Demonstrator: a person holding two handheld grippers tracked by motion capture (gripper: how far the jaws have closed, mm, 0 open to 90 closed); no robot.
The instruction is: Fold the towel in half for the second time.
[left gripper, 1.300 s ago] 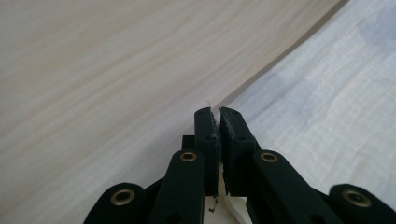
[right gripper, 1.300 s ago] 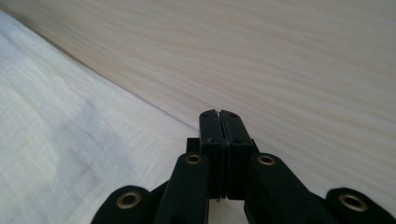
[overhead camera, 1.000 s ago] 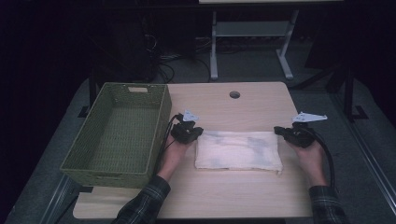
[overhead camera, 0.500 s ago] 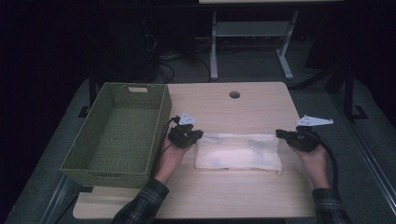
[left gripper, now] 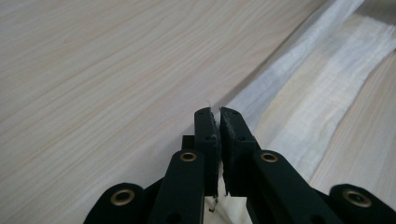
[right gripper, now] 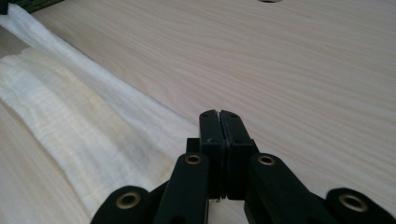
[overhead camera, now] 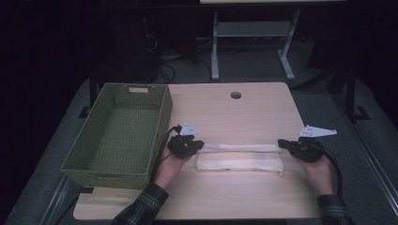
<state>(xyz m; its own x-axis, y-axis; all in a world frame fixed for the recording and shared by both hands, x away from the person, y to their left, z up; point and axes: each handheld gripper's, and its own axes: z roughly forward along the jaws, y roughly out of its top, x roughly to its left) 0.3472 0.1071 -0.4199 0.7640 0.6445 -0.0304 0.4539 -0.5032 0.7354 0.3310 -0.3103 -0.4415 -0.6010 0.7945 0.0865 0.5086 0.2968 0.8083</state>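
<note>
Both grippers, left gripper (overhead camera: pixel 199 146) and right gripper (overhead camera: pixel 281 142), were clamped on the cloth's (overhead camera: pixel 239 161) far edge mid-frame, bare table (overhead camera: pixel 234 115) above; green basket (overhead camera: pixel 75 159) at left looked empty

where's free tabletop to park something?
Bare table between the cable hole and the cloth, and a front strip between cloth and near edge. Green basket takes the left side. Crowded at the cloth's ends: left gripper, right gripper clamp it.

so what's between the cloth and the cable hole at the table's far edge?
Bare wood. In the high view nothing lies between the white cloth and the cable hole.
</note>
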